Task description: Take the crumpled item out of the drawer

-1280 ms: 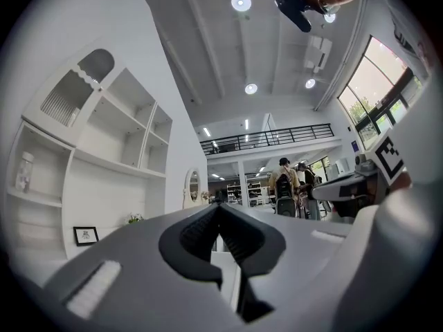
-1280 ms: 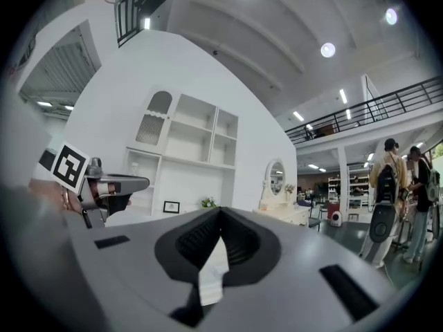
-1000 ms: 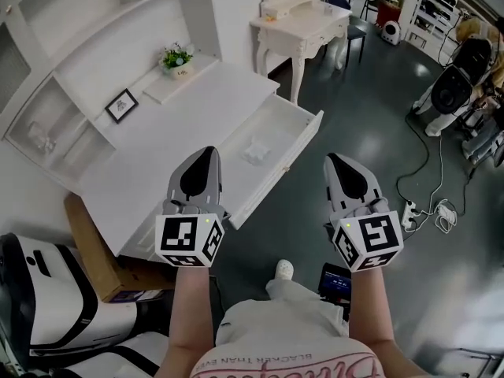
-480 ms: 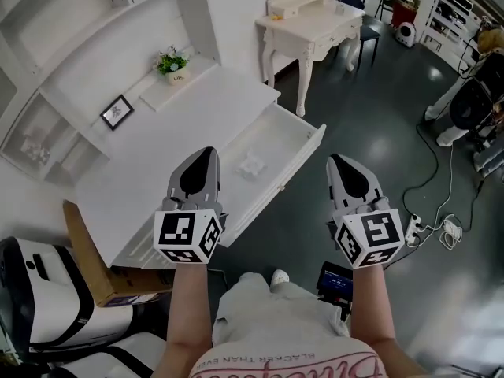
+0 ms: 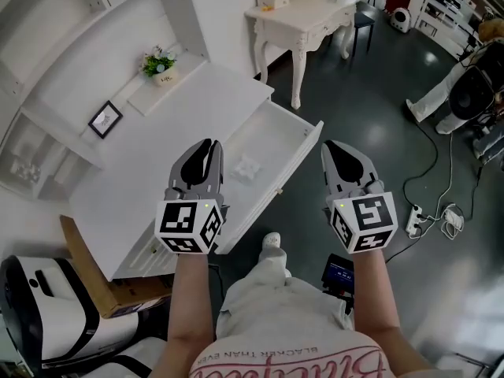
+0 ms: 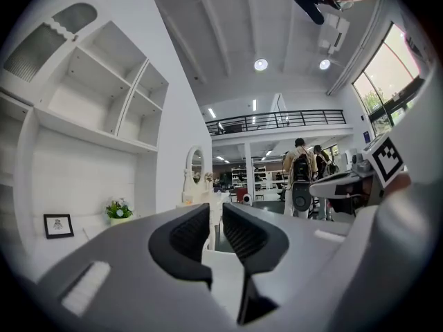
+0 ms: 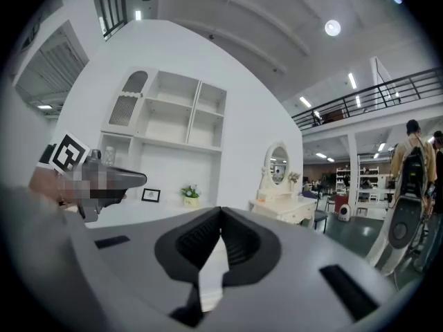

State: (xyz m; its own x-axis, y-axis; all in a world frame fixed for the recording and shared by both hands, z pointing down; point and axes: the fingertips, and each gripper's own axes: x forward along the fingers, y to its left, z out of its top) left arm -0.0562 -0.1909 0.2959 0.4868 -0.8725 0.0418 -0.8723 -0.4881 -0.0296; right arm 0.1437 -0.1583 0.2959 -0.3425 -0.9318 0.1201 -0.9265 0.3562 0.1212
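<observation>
Left gripper (image 5: 206, 145) opening, nothing between its jaws. Right gripper (image 5: 334, 146) clenched, empty. Crumpled item (image 5: 246, 166) lies in the open drawer (image 5: 302, 146).

A small green potted plant (image 5: 159, 61) is sitting at eleven o'clock, a black-framed picture (image 5: 104, 120) is leaning at ten o'clock, and a carved white dressing table (image 5: 303, 12) is standing at one o'clock.

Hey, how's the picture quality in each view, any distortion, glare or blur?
Head view: sharp, edges slightly bowed, pale reflections on the glossy floor. Left gripper view: strong fisheye with black corners, ceiling lights and window blown out. Right gripper view: same fisheye curve, one ceiling light flares.
</observation>
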